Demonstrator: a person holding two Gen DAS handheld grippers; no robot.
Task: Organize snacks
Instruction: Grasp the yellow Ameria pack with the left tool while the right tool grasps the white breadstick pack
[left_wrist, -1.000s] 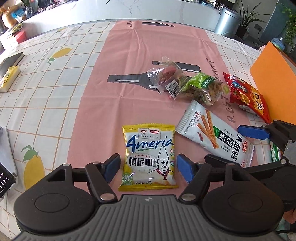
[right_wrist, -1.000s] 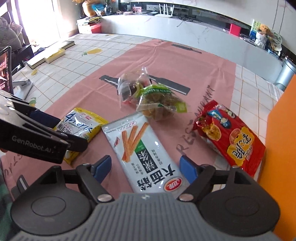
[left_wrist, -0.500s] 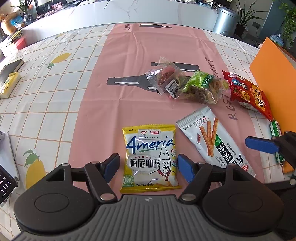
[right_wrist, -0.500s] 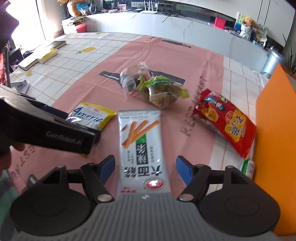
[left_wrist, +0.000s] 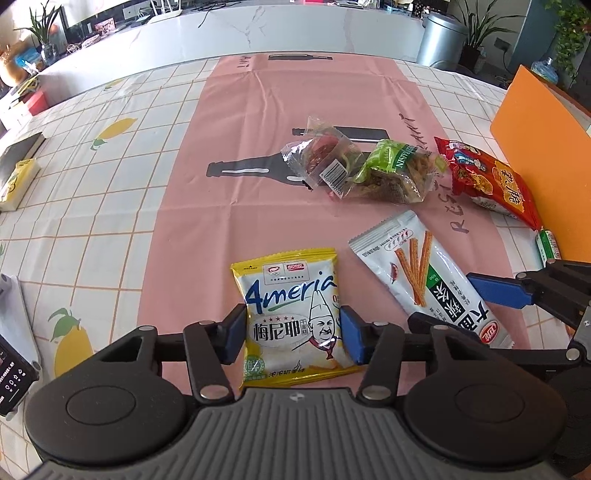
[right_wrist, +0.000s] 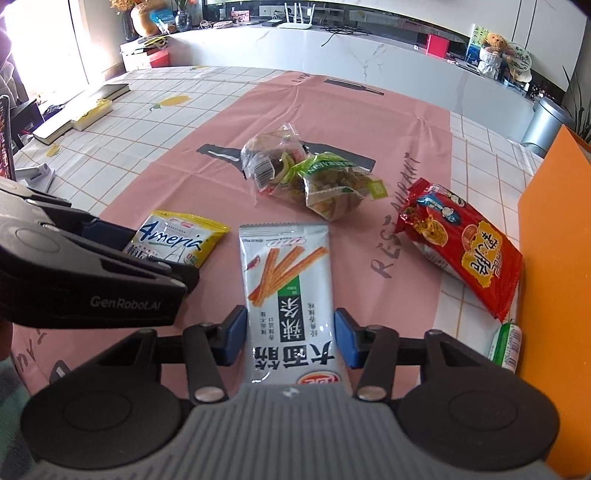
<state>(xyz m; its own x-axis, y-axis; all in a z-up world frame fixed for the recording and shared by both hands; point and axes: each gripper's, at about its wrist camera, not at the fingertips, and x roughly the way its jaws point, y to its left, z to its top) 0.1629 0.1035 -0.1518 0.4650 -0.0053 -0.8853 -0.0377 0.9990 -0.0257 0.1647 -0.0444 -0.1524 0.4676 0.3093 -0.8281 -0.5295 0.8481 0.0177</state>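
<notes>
A yellow "Ameria" snack packet lies flat on the pink cloth. My left gripper straddles its lower half with the jaws closing, and the blue pads meet its two side edges. Beside it lies a white packet of stick snacks. My right gripper is closing on this packet the same way, its pads against both long edges. Each gripper also shows in the other view: the right gripper and the left gripper. Both packets still rest on the table.
Farther back lie a clear wrapped snack, a green bag and a red bag. An orange board stands at the right with a small green pack at its foot. Books sit far left.
Both pairs of jaws have narrowed from wide open until the pads reach their packets' edges. The right gripper first swung to line up straight with the white packet. The packets have not moved.
</notes>
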